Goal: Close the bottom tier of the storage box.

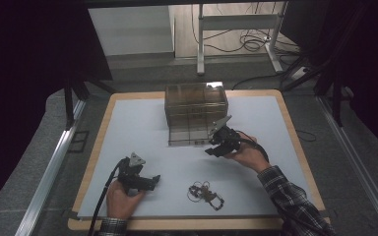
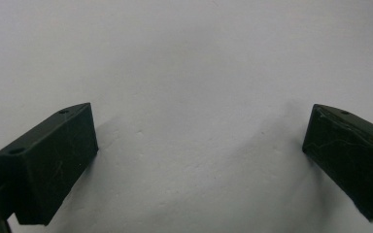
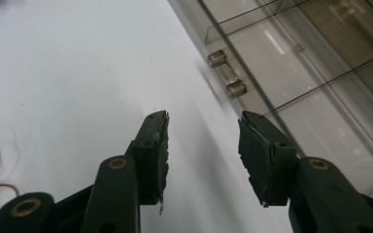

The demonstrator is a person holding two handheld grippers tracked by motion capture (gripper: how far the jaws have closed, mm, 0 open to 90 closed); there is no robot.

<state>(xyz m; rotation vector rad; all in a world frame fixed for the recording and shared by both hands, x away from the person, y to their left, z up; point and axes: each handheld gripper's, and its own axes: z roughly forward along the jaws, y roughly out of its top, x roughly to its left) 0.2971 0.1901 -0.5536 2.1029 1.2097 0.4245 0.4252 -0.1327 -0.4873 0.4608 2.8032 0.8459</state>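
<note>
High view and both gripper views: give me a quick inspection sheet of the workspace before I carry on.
Surface: white mat on a wood-edged table.
Job's things: clear drawer box at the far middle, its bottom drawer pulled out; small handle on its front.
Clutter: tangle of jewellery near the front edge.
Grippers: left gripper rests on the mat, jaws wide and empty; right gripper at the drawer front, jaws apart, nothing between them.
Cables: one trails from each gripper; more on the floor behind.
Surroundings: desk legs, dark curtains.
</note>
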